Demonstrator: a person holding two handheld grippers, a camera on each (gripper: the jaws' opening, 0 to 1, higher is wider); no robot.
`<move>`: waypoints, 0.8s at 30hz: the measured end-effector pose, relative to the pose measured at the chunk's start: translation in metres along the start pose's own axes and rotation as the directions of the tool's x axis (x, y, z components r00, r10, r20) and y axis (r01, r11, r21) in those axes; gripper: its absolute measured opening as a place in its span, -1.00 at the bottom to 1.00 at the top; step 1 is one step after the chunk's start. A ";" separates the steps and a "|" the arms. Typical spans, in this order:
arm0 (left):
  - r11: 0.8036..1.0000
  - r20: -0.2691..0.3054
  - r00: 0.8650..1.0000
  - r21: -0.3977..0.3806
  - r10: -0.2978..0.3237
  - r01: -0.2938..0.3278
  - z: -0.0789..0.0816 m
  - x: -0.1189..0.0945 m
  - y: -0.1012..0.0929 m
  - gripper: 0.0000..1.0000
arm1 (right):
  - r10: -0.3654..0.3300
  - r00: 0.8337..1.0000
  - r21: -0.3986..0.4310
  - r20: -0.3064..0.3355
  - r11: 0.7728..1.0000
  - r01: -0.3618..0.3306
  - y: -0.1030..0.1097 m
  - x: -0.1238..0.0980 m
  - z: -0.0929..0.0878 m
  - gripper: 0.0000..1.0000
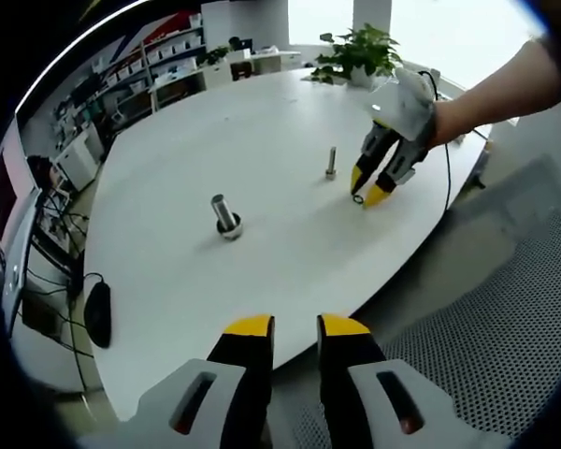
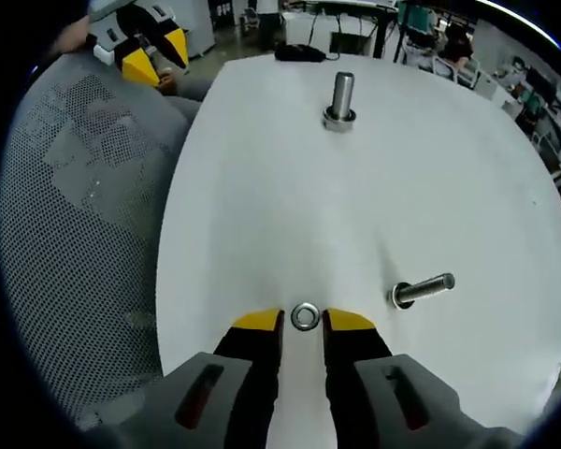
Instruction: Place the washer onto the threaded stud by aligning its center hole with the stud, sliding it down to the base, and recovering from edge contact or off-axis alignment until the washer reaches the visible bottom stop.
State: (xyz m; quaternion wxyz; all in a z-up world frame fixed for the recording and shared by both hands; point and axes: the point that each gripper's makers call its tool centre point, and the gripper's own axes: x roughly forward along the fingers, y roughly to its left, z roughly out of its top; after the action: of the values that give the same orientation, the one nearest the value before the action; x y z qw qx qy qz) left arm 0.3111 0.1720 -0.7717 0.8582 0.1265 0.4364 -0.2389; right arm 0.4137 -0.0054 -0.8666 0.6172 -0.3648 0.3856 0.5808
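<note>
one washer (image 2: 305,316), two studs (image 2: 339,101) (image 2: 421,289)

Washer (image 2: 305,316) between right tongs' (image 2: 304,323) tips

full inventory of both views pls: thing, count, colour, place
washer: 1, silver, on the table between the right hand-held gripper's tips
threaded stud: 1, silver, standing on the table beside that washer
larger stud: 1, silver, mid-table, with a ring at its base
table: 1, white, round-edged
mesh chair: 1, grey, at the table edge
potted plant: 1, green, far table edge
shelving: white, with boxes, in the background
cable: 1, dark, trailing across the table edge under the arm
left hand-held gripper: yellow-tipped, off the table edge, holding nothing
right hand-held gripper: yellow-tipped, tips on either side of the washer
person's arm: 1, holding the right hand-held gripper
</note>
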 end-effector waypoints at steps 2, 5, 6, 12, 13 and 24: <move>1.000 -0.001 1.000 -0.005 0.005 -0.005 0.000 0.000 0.001 -0.69 | 0.016 1.000 0.001 -0.012 1.000 -0.016 0.000 -0.001 -0.001 -0.64; 1.000 0.000 1.000 -0.001 0.004 -0.004 0.000 0.000 0.001 -0.69 | 0.044 0.997 -0.028 -0.065 0.999 -0.046 -0.001 0.000 -0.003 -0.68; 1.000 0.000 1.000 0.000 0.004 -0.004 0.000 0.000 0.001 -0.69 | 0.052 0.995 -0.042 -0.085 0.998 -0.056 0.000 0.000 -0.002 -0.68; 1.000 -0.009 1.000 -0.004 0.000 0.000 -0.001 0.001 0.000 -0.69 | 0.028 0.989 -0.102 -0.145 0.994 -0.043 0.002 0.003 0.001 -0.69; 1.000 -0.011 1.000 -0.003 0.000 0.000 -0.002 0.001 0.000 -0.69 | 0.019 0.987 -0.107 -0.160 0.994 -0.037 0.002 0.004 0.003 -0.69; 1.000 -0.022 1.000 -0.007 -0.005 0.005 -0.004 0.001 -0.001 -0.70 | 0.014 0.929 -0.124 -0.369 0.990 -0.064 -0.001 0.006 0.003 -0.71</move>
State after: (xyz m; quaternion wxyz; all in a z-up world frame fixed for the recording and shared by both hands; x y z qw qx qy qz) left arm 0.3081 0.1722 -0.7753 0.8531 0.1249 0.4472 -0.2381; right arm 0.4146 -0.0001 -0.8710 0.4966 -0.5000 0.4614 0.5390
